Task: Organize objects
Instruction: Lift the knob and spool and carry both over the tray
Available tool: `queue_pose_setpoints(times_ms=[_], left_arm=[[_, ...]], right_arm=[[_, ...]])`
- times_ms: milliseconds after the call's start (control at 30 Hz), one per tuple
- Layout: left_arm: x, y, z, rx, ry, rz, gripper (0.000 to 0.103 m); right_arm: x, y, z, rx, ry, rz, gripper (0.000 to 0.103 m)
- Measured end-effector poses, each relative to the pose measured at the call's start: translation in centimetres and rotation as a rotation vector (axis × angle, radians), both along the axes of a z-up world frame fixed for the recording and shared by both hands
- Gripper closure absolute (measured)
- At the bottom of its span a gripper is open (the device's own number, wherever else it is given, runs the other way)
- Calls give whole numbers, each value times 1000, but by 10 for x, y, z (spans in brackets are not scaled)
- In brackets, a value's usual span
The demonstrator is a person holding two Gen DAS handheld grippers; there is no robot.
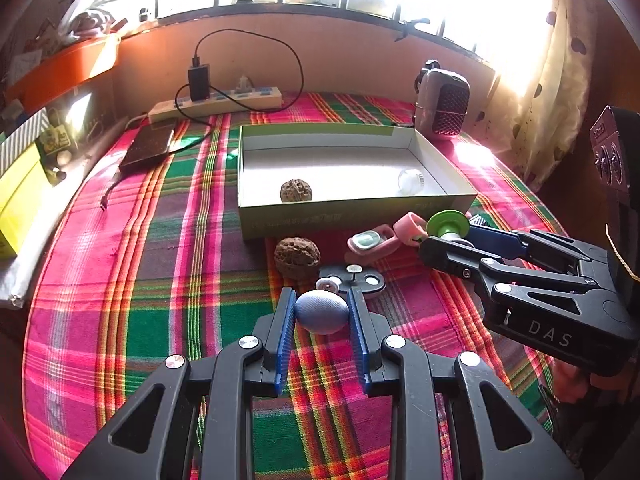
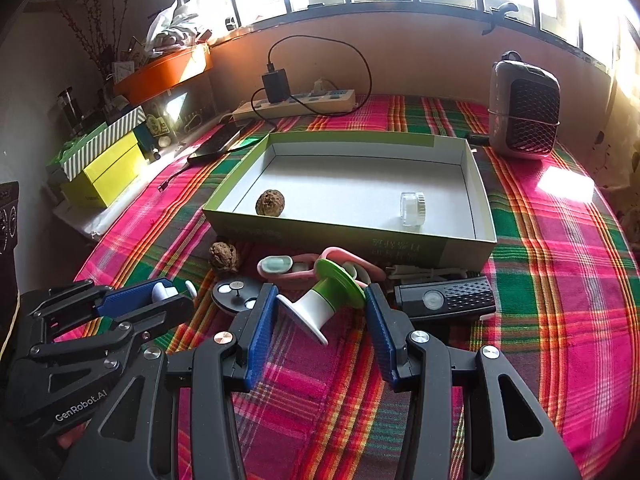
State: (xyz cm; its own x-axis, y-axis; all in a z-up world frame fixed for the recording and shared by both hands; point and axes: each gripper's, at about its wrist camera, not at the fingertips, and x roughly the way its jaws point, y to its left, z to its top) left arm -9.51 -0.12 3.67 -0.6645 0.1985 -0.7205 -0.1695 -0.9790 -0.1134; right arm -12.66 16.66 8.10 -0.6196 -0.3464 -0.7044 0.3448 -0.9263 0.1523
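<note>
My left gripper (image 1: pixel 321 309) is shut on a pale blue egg-shaped object (image 1: pixel 320 312), held just above the plaid cloth. In the right wrist view the left gripper (image 2: pixel 174 294) shows at the left with the same object (image 2: pixel 162 290) between its pads. My right gripper (image 2: pixel 320 312) is shut on a green-and-white spool (image 2: pixel 320 300), tilted, in front of the box; the left wrist view shows the right gripper (image 1: pixel 444 240) and the spool (image 1: pixel 448 224) too. The open green box (image 2: pixel 340 236) holds a walnut (image 2: pixel 270 202) and a clear jar (image 2: pixel 413 208).
In front of the box lie a second walnut (image 2: pixel 224 258), a pink item (image 2: pixel 280 266), a black disc holder (image 2: pixel 234 292), a white cable (image 2: pixel 424 270) and a black device (image 2: pixel 444 300). A small fan (image 2: pixel 524 112) stands at the back right, a power strip (image 2: pixel 296 102) behind, boxes (image 2: pixel 108 172) at the left.
</note>
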Motion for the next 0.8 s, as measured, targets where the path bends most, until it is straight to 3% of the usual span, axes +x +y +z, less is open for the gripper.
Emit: queue_pose_setpoints(times_ms=[500, 800], left_arm=[[-49, -1, 28, -12, 58, 8, 79], [-90, -1, 25, -20, 36, 3, 79]], right_arm=[[-38, 1, 31, 10, 61, 9, 57], [-79, -2, 23, 20, 26, 2, 57]])
